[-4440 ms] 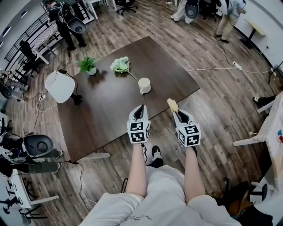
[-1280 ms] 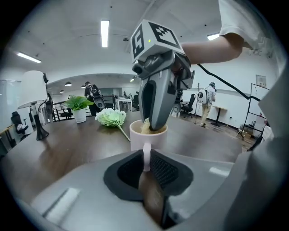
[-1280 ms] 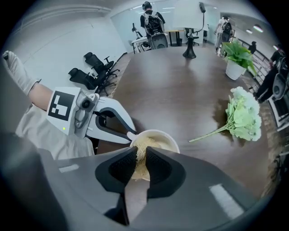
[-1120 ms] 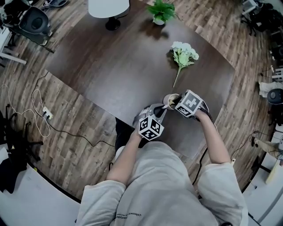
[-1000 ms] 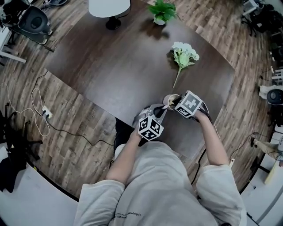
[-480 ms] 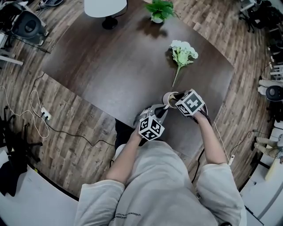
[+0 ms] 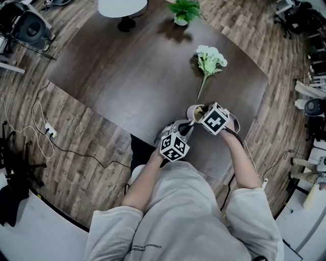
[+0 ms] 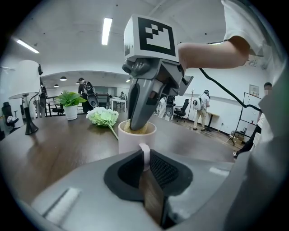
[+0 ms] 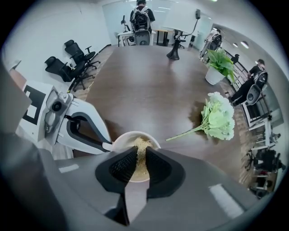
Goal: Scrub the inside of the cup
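A white cup (image 7: 194, 111) (image 8: 126, 137) (image 9: 122, 140) stands upright on the dark table (image 7: 137, 66) near its front edge. My left gripper (image 7: 186, 128) (image 8: 144, 158) is shut on the cup's handle (image 8: 144, 154). From above, my right gripper (image 7: 202, 113) (image 9: 140, 159) reaches into the cup's mouth, shut on a yellow sponge (image 9: 141, 151) (image 8: 140, 130) that sits inside the cup. In the left gripper view the right gripper's fingers (image 8: 141, 106) plunge down into the cup, and the sponge shows only at the rim.
A white-green flower bunch (image 7: 210, 60) (image 9: 218, 118) (image 8: 103, 117) lies on the table just beyond the cup. A potted plant (image 7: 183, 11) (image 9: 216, 63) and a white lamp (image 7: 122, 9) stand at the far edge. Office chairs and people are around the room.
Since 4.4 s ago I have come to the table, taken the cup's handle with the left gripper and put the sponge in. Over the last second the right gripper has shifted slightly in the cup.
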`<state>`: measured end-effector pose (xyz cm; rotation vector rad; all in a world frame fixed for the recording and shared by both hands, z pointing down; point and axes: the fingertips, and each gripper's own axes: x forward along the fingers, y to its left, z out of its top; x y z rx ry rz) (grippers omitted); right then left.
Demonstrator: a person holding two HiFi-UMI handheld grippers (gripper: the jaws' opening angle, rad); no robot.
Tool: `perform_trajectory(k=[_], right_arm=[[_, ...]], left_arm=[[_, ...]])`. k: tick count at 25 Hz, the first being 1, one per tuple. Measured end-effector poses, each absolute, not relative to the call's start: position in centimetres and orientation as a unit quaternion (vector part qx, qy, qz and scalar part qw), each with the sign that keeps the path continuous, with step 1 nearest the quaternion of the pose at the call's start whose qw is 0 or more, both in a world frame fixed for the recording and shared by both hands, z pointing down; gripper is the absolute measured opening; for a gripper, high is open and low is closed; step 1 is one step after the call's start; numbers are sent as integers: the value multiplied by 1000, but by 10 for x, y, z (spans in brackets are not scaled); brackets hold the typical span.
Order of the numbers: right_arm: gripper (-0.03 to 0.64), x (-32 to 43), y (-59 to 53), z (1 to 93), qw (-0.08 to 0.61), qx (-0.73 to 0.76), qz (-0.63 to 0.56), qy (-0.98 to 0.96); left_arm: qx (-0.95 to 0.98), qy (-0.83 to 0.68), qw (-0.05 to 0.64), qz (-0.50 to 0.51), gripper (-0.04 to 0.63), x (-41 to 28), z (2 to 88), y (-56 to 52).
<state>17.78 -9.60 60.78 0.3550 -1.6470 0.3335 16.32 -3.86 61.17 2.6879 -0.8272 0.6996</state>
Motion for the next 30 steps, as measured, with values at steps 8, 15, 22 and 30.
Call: perform_trajectory(k=[8,15,22,30], right_arm=[[80,185,-82,611,680,115,181,-701],[78,185,-78,611,668,101,223,-703],[78,183,-73,610,642,76,284,-709],[78,176,-76,612,585,100,343,-728]], left_arm=[[917,-297,136,231,41,161,613,-39],[915,-305,138,225,41,162,613,-39],[915,-306,137,225,41,164,611,-36],[921,-291,147,213,41,167,613,-37]])
